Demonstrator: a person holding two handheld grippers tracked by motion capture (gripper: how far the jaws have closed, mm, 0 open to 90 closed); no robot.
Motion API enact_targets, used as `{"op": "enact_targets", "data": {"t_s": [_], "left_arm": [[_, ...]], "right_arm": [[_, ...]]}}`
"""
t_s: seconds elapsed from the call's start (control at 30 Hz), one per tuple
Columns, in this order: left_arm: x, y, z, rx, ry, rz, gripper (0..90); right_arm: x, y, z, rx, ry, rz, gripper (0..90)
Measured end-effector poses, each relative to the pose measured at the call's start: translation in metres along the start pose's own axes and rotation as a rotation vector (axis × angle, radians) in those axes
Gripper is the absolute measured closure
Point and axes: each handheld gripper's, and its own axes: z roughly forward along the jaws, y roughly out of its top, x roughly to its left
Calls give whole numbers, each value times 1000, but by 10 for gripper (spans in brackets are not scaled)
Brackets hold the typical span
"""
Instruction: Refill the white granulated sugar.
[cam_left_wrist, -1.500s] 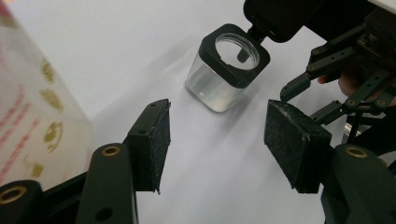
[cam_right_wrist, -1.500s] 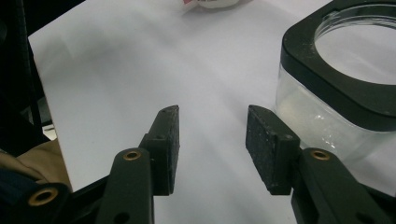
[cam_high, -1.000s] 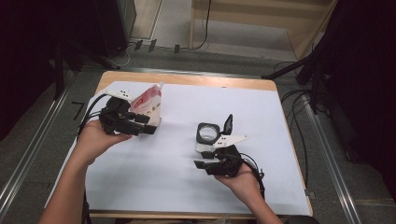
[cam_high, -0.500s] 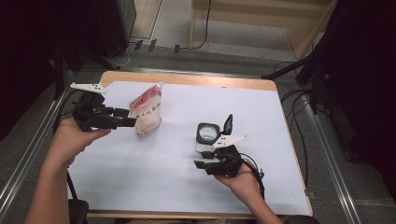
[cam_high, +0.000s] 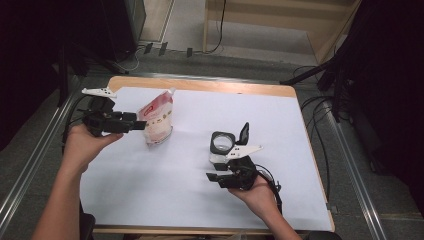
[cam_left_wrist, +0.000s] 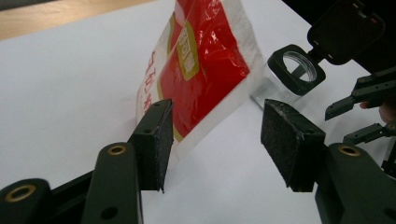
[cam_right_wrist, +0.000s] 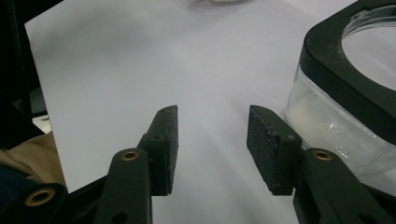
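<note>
Left tongs (cam_high: 137, 125) held wide open at about nine o'clock on the counter, gripping nothing. Seen in the left gripper view with the two black foam pads (cam_left_wrist: 154, 140) well apart and the lower corner of a red-and-white glossy plastic pouch (cam_left_wrist: 201, 70) in the gap between them, near the left pad; contact impossible to tell. Pouch stood tilted on the white paper-covered wooden counter (cam_high: 190, 200), at about ten o'clock from its middle, just beside the tips of the left tongs in the high view (cam_high: 157, 122).

Right tongs (cam_high: 215, 177) also open, jaws moderately apart, nothing between them but bare white sheet in the right gripper view (cam_right_wrist: 212, 140). Held low at about five o'clock on the counter, cradled in the right hand (cam_high: 257, 192).

Clear square plastic container with a black rim and flipped-up black lid (cam_high: 223, 145) stood near the counter's middle, just at twelve o'clock from the right tongs. Seen close at three o'clock in the right gripper view (cam_right_wrist: 345, 107), beside the right jaw but outside the gap. Visible too past the pouch at two o'clock in the left gripper view (cam_left_wrist: 299, 70), lid raised.
</note>
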Motion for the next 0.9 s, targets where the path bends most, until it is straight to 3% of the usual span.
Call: {"op": "enact_targets", "data": {"t_s": [0.2,0.37,0.67,0.87,0.9], "left_arm": [[5,1,25,21,27,-10,470],[10,0,35,-2,33,-23,500],[16,-2,49,4,78,-32,601],[21,-2,54,4,52,-30,712],[21,-3,54,-7,53,-47,714]], "right_arm": [[1,-2,1,6,-5,1,530],[0,-3,0,9,-12,9,529],[1,-5,1,13,-17,15,528],[0,-3,3,0,-13,17,527],[0,-3,5,1,-10,9,525]]}}
